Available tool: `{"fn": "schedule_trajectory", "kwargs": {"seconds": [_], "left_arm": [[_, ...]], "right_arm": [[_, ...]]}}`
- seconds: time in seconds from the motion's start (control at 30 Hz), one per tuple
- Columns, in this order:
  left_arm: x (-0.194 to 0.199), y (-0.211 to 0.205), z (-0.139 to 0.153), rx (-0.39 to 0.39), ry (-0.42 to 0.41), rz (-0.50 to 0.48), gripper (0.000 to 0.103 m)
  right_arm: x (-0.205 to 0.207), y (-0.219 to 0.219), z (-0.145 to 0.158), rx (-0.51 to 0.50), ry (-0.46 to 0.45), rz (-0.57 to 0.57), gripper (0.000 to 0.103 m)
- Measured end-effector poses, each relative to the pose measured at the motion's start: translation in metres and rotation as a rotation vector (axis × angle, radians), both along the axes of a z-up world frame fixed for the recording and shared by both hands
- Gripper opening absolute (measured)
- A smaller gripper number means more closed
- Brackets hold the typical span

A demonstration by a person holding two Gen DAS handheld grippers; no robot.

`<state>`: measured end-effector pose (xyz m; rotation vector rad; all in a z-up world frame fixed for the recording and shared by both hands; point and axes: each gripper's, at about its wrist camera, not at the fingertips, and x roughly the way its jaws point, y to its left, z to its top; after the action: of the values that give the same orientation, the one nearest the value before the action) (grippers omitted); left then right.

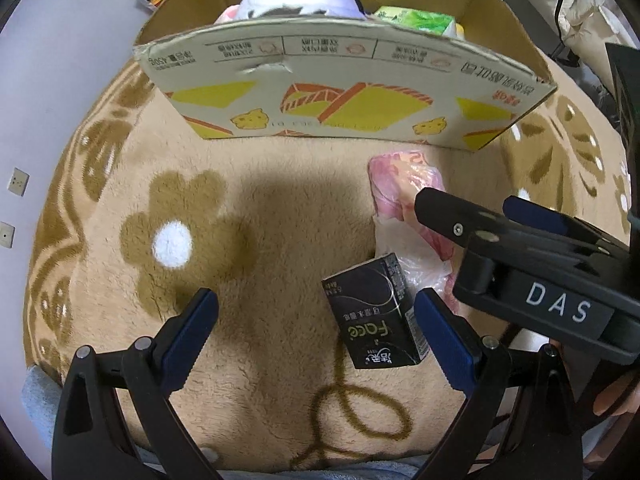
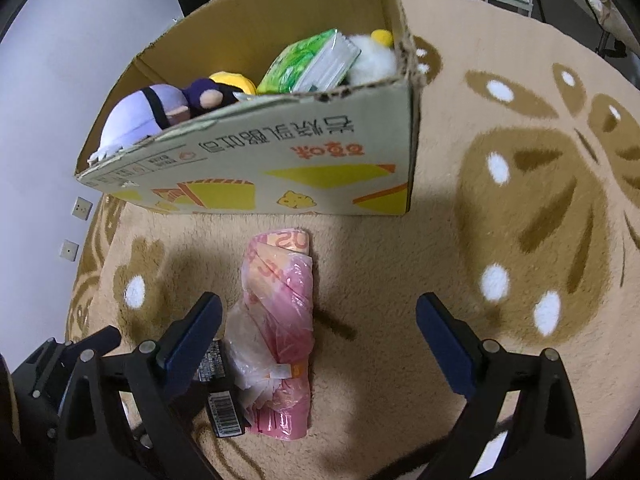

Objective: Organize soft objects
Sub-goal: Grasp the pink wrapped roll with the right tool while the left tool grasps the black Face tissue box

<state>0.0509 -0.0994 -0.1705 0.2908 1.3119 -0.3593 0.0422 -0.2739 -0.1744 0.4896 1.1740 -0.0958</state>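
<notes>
A cardboard box [image 2: 256, 168] stands on a beige flower-patterned rug [image 2: 500, 240], its open top already filled with a purple plush toy [image 2: 140, 120], a green tissue pack [image 2: 304, 64] and a white-and-yellow plush [image 2: 376, 56], apparently the collecting point for the soft things. Two items lie outside it on the rug, just in front of the box's printed wall: a pink plastic-wrapped tissue pack [image 2: 280, 328] lying lengthwise toward the box, and a black "Face" tissue packet [image 1: 376, 312] touching its near end.

The right tool [image 2: 320, 320] hangs above the pink pack with its blue-padded jaws spread wide. The pack sits nearer the left pad, and nothing is pinched; contact with it cannot be confirmed. Seen from the left wrist camera, this tool reaches in from the right over the pink pack [image 1: 404, 192].

The left tool [image 1: 316, 316] is likewise spread wide and holds nothing, its right pad just beside the black packet, which sits off-centre in the gap.

Judging from the layout, each tool is lined up on one of the two leftover packs, the pink one probably next for the box.
</notes>
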Motion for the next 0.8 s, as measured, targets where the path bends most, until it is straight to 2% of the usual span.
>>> {"fn": "schedule_trajectory", "kwargs": {"seconds": [0.23,0.6,0.67,0.7,0.77,0.8], "left_arm": [[0.002,-0.004,-0.01,-0.007,0.047,-0.009,0.098],[0.004,-0.004,-0.025,0.011,0.07,-0.013,0.097],[0.004,-0.004,-0.028,0.012,0.081,-0.018,0.089],[0.005,-0.006,-0.032,0.009,0.099,-0.02,0.079],[0.003,-0.004,-0.04,0.008,0.131,-0.02,0.068],[0.002,-0.003,-0.043,0.005,0.143,-0.021,0.059]], "right_arm": [[0.002,0.002,-0.007,0.013,0.026,0.013,0.102],[0.006,0.009,-0.013,0.018,0.046,0.031,0.102],[0.005,0.009,-0.014,0.022,0.054,0.031,0.102],[0.005,0.008,-0.015,0.021,0.059,0.03,0.102],[0.005,0.008,-0.017,0.021,0.065,0.029,0.102],[0.006,0.011,-0.018,0.021,0.068,0.028,0.102]]}}
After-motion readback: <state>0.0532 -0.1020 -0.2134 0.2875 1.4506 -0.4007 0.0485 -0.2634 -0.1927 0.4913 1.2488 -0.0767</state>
